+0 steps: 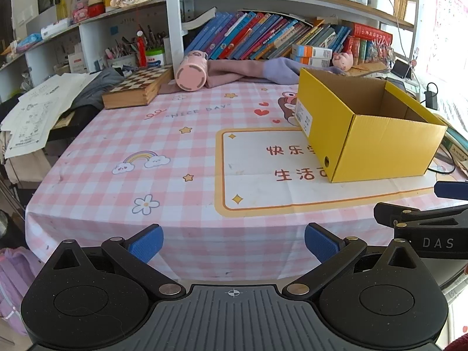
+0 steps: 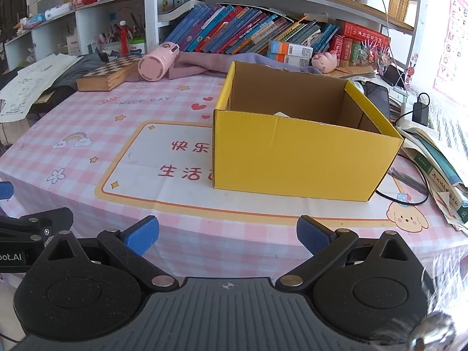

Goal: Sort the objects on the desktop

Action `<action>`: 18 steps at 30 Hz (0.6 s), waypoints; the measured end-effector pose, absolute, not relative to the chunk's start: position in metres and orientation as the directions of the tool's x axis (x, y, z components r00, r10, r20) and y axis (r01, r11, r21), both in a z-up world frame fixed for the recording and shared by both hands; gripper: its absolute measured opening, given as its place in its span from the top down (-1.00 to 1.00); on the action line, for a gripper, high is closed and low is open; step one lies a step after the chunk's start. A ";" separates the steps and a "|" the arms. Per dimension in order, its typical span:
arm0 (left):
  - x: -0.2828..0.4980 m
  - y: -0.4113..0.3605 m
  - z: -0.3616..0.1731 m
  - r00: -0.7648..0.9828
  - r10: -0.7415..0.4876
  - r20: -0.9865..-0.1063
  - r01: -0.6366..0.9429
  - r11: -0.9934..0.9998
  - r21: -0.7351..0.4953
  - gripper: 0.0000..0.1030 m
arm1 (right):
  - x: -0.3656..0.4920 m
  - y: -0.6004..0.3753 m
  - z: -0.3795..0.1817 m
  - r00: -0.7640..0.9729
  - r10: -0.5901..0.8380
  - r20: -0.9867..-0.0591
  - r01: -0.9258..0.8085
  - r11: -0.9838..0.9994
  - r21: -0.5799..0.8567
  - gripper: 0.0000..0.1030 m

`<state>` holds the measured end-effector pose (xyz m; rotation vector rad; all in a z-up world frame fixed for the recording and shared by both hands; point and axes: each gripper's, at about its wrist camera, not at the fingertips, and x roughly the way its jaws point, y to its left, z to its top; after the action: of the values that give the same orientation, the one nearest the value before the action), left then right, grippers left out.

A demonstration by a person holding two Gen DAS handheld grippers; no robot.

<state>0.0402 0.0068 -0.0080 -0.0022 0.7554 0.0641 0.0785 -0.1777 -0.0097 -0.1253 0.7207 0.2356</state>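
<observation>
Yellow cardboard box [image 2: 304, 158] sat ahead of the right gripper [image 2: 228, 235], right of the left gripper [image 1: 234, 242]; both jaws gaped wide, empty. Something pale, perhaps paper, lay inside.

box [image 2: 298, 158]: matt corrugated cardboard | chessboard [image 1: 137, 86]: wood | tablecloth [image 1: 117, 146]: smooth

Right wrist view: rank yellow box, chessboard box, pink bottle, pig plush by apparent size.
1. yellow cardboard box, though nearest
2. wooden chessboard box
3. pink bottle
4. pink pig plush
</observation>
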 end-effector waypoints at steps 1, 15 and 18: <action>0.041 0.007 -0.008 0.726 0.057 -0.686 -0.059 0.998 0.021 -1.00 | 0.078 -0.178 -0.010 0.727 0.170 -0.666 -0.256 0.966 -0.032 -0.97; 0.041 0.014 -0.006 0.735 0.058 -0.676 -0.072 0.997 0.007 -1.00 | 0.082 -0.173 -0.009 0.720 0.169 -0.674 -0.259 0.965 -0.035 -1.00; 0.041 0.016 -0.006 0.735 0.052 -0.676 -0.073 0.997 -0.003 -1.00 | 0.084 -0.171 -0.010 0.714 0.168 -0.680 -0.261 0.965 -0.036 -1.00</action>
<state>0.0415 0.0157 -0.0065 -0.0299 0.7422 0.0685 0.0836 -0.1712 -0.0099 -0.1329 0.7384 0.2385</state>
